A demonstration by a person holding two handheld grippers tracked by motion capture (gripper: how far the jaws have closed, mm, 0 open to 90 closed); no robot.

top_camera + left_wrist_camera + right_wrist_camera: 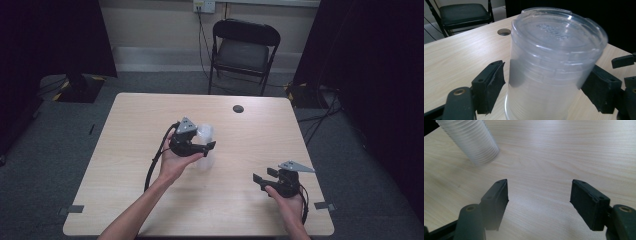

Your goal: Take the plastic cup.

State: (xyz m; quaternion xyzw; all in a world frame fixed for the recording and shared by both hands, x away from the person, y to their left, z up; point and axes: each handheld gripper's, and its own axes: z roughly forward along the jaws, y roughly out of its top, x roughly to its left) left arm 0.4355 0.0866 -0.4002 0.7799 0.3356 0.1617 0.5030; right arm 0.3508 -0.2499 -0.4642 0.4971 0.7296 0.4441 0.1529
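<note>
The stack of clear plastic cups (554,67) stands upright on the bench (125,150), near its middle, with a lid-like top end facing the left gripper's camera. The left gripper (202,146) has its 2 jaws either side of the stack. In the left gripper view a gap shows between the left-hand pad and the wall, while the right-hand pad sits at or behind the wall, so the jaws look open around the stack, not clamped.

The stack is tall, light and slick. If only 1 pad pushes it, it could tip or slide toward the far edge. A squeeze too high might pop off the top cup or lid and leave the rest behind. A hard squeeze could buckle the thin wall.

The right gripper (270,179) waits near the near right corner, jaws wide apart and holding nothing, too far off to steady a fall.

The stack's base is cut off in the left gripper view, and in the high view the gripper hides most of it. The number of cups is unreadable.
</note>
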